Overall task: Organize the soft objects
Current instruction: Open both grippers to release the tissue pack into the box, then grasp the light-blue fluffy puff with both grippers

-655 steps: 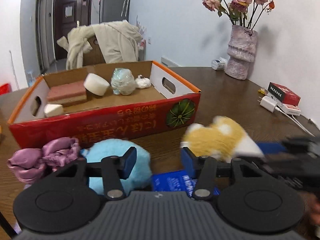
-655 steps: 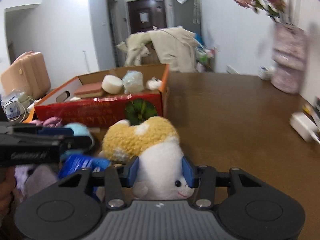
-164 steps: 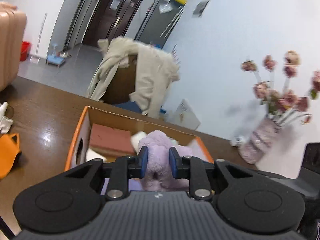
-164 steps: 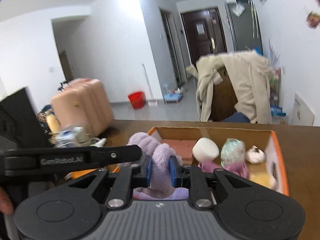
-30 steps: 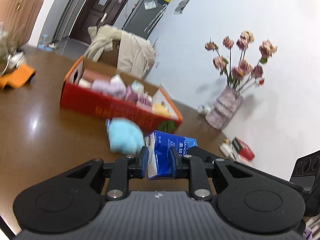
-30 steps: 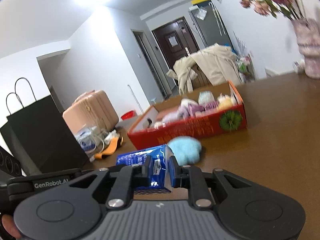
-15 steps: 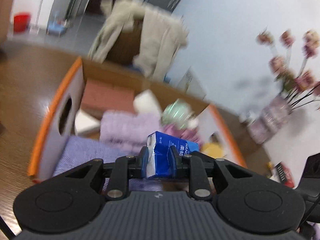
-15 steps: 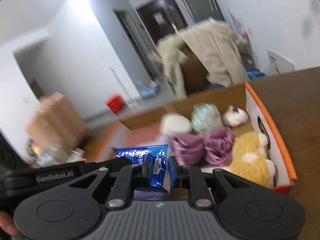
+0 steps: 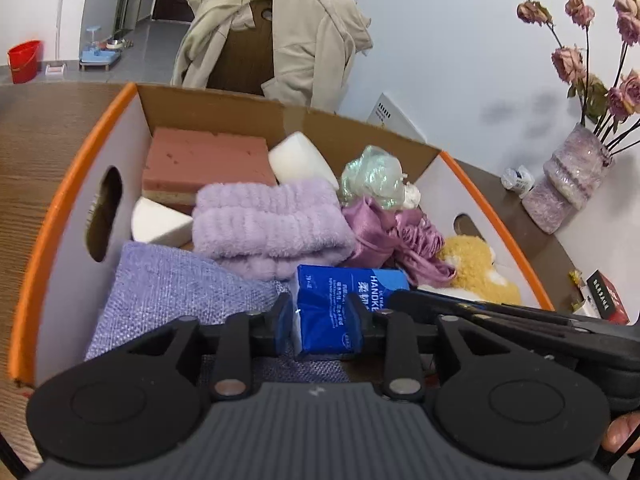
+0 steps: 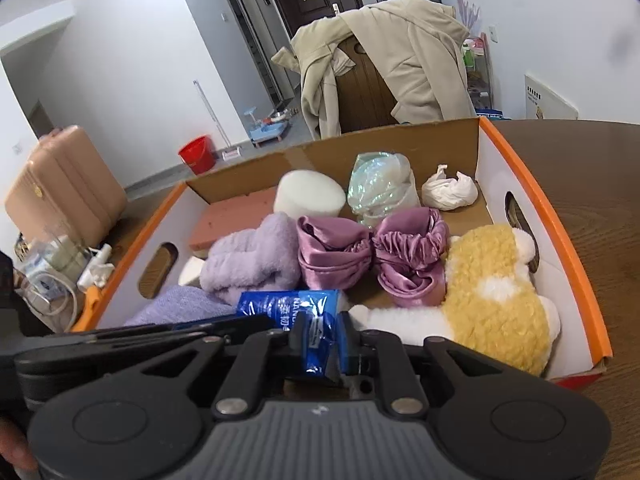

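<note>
A blue tissue pack (image 9: 336, 312) is held from both ends over the near part of an orange-rimmed cardboard box (image 9: 68, 184). My left gripper (image 9: 320, 320) is shut on one end of the tissue pack. My right gripper (image 10: 320, 338) is shut on the other end of the tissue pack (image 10: 296, 312). In the box lie a lilac towel (image 9: 272, 220), a purple cloth (image 9: 168, 292), purple satin scrunchies (image 10: 372, 260), a yellow plush toy (image 10: 492, 296), a pink sponge (image 9: 204, 164) and white foam pieces (image 9: 296, 160).
The box (image 10: 560, 232) sits on a brown wooden table (image 10: 600, 168). A chair with a beige coat (image 9: 280, 36) stands behind it. A vase of dried roses (image 9: 568, 188) and a red packet (image 9: 608, 296) stand at the right. A pink suitcase (image 10: 64, 196) is at the left.
Both grippers have carried the tissue pack from above the table to low over the near part of the box. The view has steadied and closed in on the box contents.
</note>
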{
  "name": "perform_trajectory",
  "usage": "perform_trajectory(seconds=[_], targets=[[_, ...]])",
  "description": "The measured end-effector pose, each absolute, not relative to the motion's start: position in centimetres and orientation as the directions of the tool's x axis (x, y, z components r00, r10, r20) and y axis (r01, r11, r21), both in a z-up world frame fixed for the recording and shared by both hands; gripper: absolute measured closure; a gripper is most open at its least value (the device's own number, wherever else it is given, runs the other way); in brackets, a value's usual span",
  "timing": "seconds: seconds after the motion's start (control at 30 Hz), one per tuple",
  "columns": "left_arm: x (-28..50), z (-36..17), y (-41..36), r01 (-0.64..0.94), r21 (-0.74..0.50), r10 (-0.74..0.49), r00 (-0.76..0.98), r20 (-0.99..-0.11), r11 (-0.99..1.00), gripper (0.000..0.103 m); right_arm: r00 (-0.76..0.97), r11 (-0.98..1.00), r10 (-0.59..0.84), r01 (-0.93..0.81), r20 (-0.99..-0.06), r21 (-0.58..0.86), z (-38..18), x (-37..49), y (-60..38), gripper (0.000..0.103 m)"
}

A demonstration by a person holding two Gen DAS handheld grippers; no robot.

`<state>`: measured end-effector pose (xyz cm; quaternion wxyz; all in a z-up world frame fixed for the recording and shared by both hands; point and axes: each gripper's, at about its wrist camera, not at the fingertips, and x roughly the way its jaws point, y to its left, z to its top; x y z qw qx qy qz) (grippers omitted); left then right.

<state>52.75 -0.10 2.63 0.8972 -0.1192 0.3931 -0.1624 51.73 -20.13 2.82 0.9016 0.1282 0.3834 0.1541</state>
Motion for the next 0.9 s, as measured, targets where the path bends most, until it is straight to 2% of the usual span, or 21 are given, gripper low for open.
perform_trajectory(seconds=[0.07, 0.17, 0.27, 0.33, 0.37, 0.57, 0.67, 0.73, 0.83, 0.9], targets=[[51.7, 3.9, 0.2, 0.193, -0.319, -0.363, 0.666, -0.651, 0.928, 0.046, 0.683, 0.923, 0.367, -0.185, -0.632, 0.337, 4.2, 50.8, -20.5, 0.087], [49.3, 6.9, 1.1, 0.206, -0.304, -0.356, 0.713, -0.604, 0.930, 0.045, 0.722, 0.924, 0.364, -0.197, -0.588, 0.329, 7.0, 49.0, -21.4, 0.087], [46.1, 10.4, 2.1, 0.209, -0.278, -0.334, 0.767, -0.548, 0.937, 0.039, 0.772, 0.930, 0.349, -0.213, -0.532, 0.300, 10.5, 46.4, -22.7, 0.084], [43.4, 12.4, 3.1, 0.201, -0.246, -0.303, 0.805, -0.509, 0.948, 0.033, 0.805, 0.936, 0.341, -0.244, -0.485, 0.253, 12.9, 43.9, -23.6, 0.072], [42.4, 13.3, 3.4, 0.201, -0.228, -0.291, 0.820, -0.493, 0.953, 0.030, 0.818, 0.942, 0.330, -0.250, -0.472, 0.225, 13.8, 42.9, -24.1, 0.071], [36.5, 17.3, 5.3, 0.157, -0.161, -0.212, 0.882, -0.421, 0.974, 0.027, 0.863, 0.953, 0.295, -0.235, -0.410, 0.190, 18.4, 37.6, -26.9, 0.070], [33.8, 18.1, 5.1, 0.137, -0.147, -0.185, 0.899, -0.398, 0.980, 0.022, 0.871, 0.953, 0.295, -0.239, -0.392, 0.186, 19.0, 35.3, -27.0, 0.068], [31.7, 18.1, 4.8, 0.130, -0.131, -0.172, 0.904, -0.391, 0.983, 0.021, 0.872, 0.949, 0.309, -0.258, -0.380, 0.182, 19.0, 33.3, -26.9, 0.063], [27.7, 17.1, 4.9, 0.114, -0.127, -0.154, 0.914, -0.376, 0.985, 0.015, 0.873, 0.942, 0.332, -0.287, -0.357, 0.175, 17.8, 29.7, -26.5, 0.056], [24.5, 16.1, 4.8, 0.116, -0.125, -0.153, 0.925, -0.347, 0.985, 0.006, 0.872, 0.938, 0.343, -0.299, -0.350, 0.175, 16.4, 26.8, -26.3, 0.054]])
